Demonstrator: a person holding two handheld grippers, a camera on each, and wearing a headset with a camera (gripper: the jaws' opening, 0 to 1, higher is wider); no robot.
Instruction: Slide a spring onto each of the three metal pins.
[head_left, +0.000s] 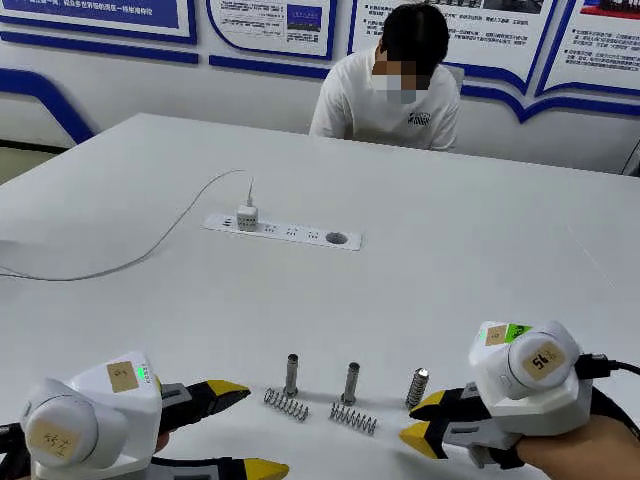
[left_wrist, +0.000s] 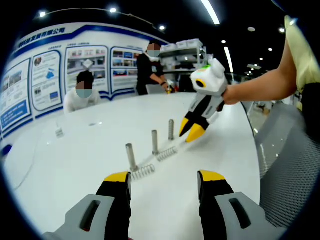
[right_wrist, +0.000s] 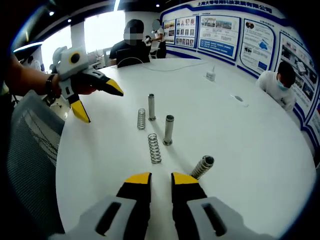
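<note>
Left pin (head_left: 291, 374), middle pin (head_left: 351, 383), right pin (head_left: 421, 374) upright in row near counter (head_left: 450, 270) near edge. Fitted spring (head_left: 415, 391) on right pin. 2 lie flat: left spring (head_left: 286, 404) before left pin, middle spring (head_left: 353, 418) before middle pin. My left gripper (head_left: 262, 430): fingers wide apart, empty. My right gripper (head_left: 412, 420): fingers slightly apart, empty, beside right pin.

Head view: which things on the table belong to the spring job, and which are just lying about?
Job: left pin, middle pin, right pin with its spring on, left loose spring, right loose spring.
Lying about: power strip, white plug, cable.
</note>
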